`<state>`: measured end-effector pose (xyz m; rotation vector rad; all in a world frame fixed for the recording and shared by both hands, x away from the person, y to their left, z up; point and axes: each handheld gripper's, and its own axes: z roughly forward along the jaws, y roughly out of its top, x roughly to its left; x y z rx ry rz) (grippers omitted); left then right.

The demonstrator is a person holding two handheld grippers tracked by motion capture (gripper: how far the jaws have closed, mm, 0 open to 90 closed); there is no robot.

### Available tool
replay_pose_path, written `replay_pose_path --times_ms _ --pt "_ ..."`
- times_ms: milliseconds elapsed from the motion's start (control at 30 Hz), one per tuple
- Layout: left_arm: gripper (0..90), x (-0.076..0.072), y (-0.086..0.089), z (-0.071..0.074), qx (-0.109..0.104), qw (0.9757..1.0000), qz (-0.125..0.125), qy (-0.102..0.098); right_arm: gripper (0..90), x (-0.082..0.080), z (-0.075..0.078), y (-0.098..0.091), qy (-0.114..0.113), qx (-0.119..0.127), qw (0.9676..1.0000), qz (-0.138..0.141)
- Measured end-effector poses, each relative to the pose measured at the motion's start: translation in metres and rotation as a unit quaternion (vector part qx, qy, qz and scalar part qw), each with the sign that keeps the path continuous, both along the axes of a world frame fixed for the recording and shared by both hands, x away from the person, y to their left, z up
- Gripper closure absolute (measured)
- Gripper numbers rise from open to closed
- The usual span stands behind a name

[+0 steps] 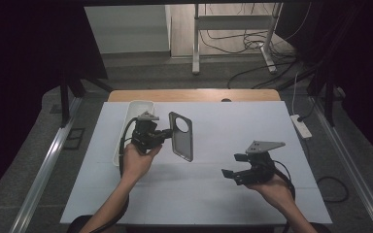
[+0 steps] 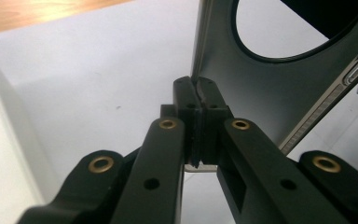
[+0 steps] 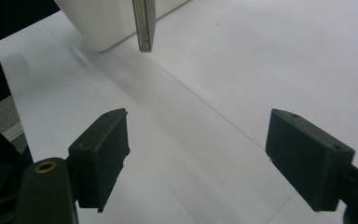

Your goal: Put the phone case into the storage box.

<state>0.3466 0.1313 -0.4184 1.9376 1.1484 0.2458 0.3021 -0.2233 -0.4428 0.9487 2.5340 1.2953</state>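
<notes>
1. A white sheet (image 1: 209,160) covers the wooden table (image 1: 194,94), whose bare edge shows beyond it
2. The left gripper (image 1: 167,132) pinches the rim of a dark phone case (image 1: 181,136), held above the sheet
3. A white tray (image 1: 135,110) lies on the sheet just left of the case
4. The right gripper (image 1: 233,165), jaws spread and empty, hovers right of the case
5. Beyond the table: grey floor, cables, a power strip (image 1: 301,125)

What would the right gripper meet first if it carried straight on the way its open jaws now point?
The right gripper would probably first meet the lower edge of the phone case held by the left gripper, with the white tray just behind; depth is hard to judge.
</notes>
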Motion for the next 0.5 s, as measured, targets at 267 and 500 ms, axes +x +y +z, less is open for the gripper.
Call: replay_pose_path --times_ms 267,500 --pt "88.9 0.008 0.01 0.007 0.007 0.9998 0.018 0.0 19.2 -0.002 -0.001 -0.016 0.0 -0.008 0.9998 -0.017" --pt "88.9 0.011 0.022 0.011 0.004 0.9995 0.032 0.001 17.3 -0.005 -0.002 -0.026 0.006 -0.017 0.9993 -0.032"
